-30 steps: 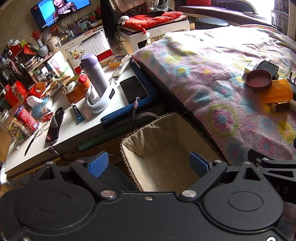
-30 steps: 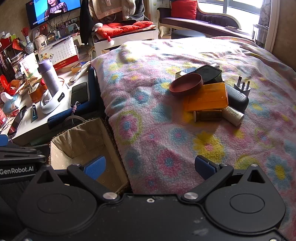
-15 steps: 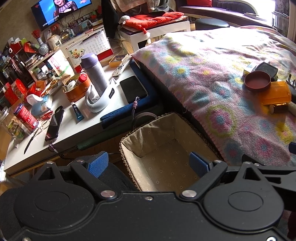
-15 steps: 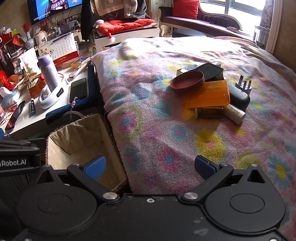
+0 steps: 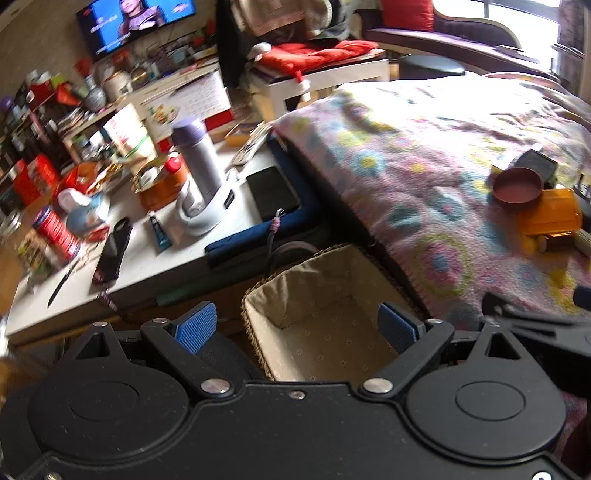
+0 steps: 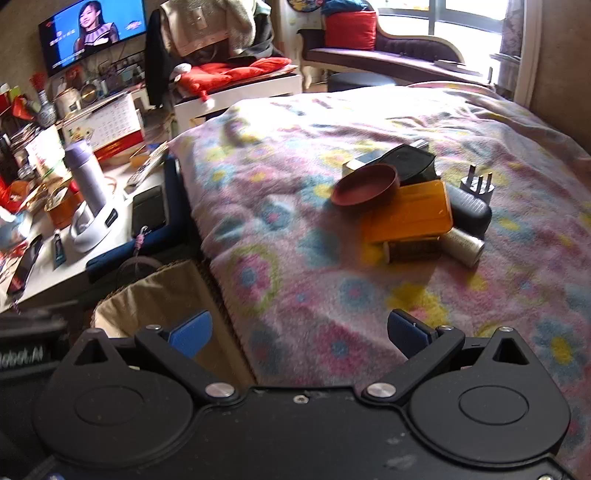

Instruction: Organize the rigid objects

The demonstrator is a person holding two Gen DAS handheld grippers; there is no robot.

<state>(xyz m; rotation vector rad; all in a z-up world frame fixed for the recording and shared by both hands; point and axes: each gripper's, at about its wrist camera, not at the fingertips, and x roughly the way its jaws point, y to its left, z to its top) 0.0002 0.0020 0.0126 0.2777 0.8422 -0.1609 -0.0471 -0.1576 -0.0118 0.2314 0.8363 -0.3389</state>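
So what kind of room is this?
Most likely a lived-in bedroom or bed-sitting room: a bed under a flowered blanket, a television on the wall, and a cluttered side table.

Television (image 6: pixel 94 31), upper left. Lilac flask (image 6: pixel 85 173) in white stand, black phone (image 6: pixel 148 208), desk calendar (image 6: pixel 107 123), left, on white surface (image 5: pixel 147 258). Red cushions (image 6: pixel 236 70), top centre.

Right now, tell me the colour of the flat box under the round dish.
Translucent orange; the flat box shows best in the right wrist view.
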